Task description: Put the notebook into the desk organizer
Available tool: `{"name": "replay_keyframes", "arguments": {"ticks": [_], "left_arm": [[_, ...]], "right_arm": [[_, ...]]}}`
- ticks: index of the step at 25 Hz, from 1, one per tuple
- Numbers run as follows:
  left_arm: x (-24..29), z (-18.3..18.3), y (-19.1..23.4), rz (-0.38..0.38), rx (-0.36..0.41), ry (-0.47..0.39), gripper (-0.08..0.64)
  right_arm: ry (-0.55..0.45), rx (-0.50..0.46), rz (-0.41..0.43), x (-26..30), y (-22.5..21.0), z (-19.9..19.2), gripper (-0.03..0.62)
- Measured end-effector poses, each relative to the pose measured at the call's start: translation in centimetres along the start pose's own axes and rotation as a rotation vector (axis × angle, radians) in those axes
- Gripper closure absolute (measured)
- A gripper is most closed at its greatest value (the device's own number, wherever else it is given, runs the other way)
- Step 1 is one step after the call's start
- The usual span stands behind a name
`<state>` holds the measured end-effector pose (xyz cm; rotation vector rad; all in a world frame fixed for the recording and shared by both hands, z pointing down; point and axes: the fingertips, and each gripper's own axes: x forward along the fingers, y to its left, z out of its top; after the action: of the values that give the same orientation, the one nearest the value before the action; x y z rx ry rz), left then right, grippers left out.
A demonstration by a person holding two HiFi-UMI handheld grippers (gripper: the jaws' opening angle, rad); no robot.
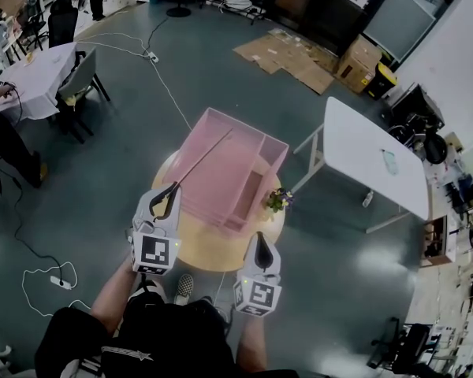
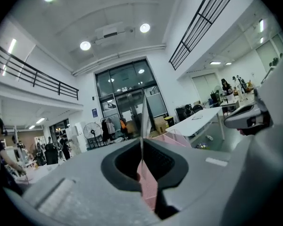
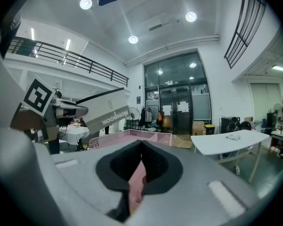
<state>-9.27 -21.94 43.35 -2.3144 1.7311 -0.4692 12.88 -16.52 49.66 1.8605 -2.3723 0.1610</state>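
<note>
Logged a round wooden desk (image 1: 213, 252) on grey floor, with a white desk (image 1: 370, 160) well off to its right. Noted a pink desk organizer (image 1: 240, 160) sitting on the round desk's far half, open-topped and split by dividers. Also caught it in the right gripper view (image 3: 132, 136), low and ahead. Found the notebook (image 1: 202, 160) not in the organizer but held up over its left part. Showed as a thin edge-on line from the head view, and as a tilted grey cover with print in the right gripper view (image 3: 104, 113). Saw the left tool (image 1: 167, 197) clenched on the notebook's near end, with the sheet's edge running straight up between its pads (image 2: 143, 126). Saw the right tool (image 1: 262, 246) closed on nothing, jaws together (image 3: 140, 166), low at the desk's near edge and apart from the organizer. Spotted a small flower bunch (image 1: 278, 201) at the desk's right rim, just beside the organizer.
</note>
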Motion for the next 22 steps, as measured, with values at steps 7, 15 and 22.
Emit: {"name": "replay_keyframes", "arguments": {"ticks": [7, 15, 22], "left_arm": [[2.9, 1.3, 0.1, 0.034, 0.171, -0.008, 0.543], [7.4, -0.5, -0.8, -0.018, 0.252, 0.036, 0.543], [10.8, -3.0, -3.1, -0.110, 0.371, 0.109, 0.541]], "right_arm": [[0.010, 0.013, -0.033, 0.5, -0.7, -0.4, 0.587], [0.026, 0.033, -0.130, 1.6, -2.7, -1.6, 0.588], [0.048, 0.055, -0.201, 2.2, -3.8, -2.1, 0.587]]}}
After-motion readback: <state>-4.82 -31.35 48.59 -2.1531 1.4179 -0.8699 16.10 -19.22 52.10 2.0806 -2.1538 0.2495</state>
